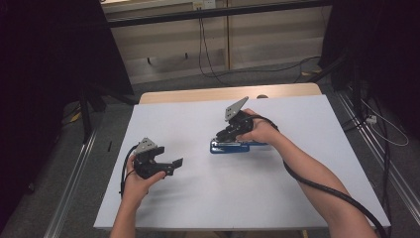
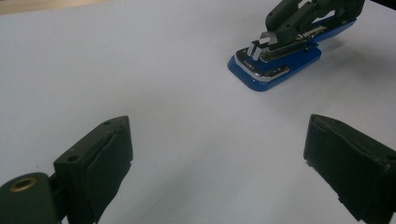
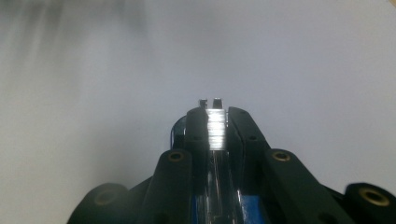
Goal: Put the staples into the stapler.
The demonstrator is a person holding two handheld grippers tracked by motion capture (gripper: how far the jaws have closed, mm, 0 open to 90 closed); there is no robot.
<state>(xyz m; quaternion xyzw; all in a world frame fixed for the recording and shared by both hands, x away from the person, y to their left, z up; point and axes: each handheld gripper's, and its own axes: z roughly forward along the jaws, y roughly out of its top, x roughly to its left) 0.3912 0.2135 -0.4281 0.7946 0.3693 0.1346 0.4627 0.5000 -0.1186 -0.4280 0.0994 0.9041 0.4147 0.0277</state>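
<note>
One blue stapler (image 1: 233, 147) sits clamped in the right hand-held gripper (image 1: 229, 133).

left gripper (image 1: 171, 163): black, grey three-cornered plate, black cable | right gripper (image 1: 224, 134): black, grey plate, thick black cable | forearms: bare

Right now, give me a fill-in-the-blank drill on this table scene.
1. The stapler has a base coloured ____.
2. The right hand-held gripper is shut on the stapler's ____ strip.
3. The left hand-held gripper has its jaws ____, with nothing between them.
4. The stapler lies on a ____ table.

Missing words: blue; metal; open; white
</note>
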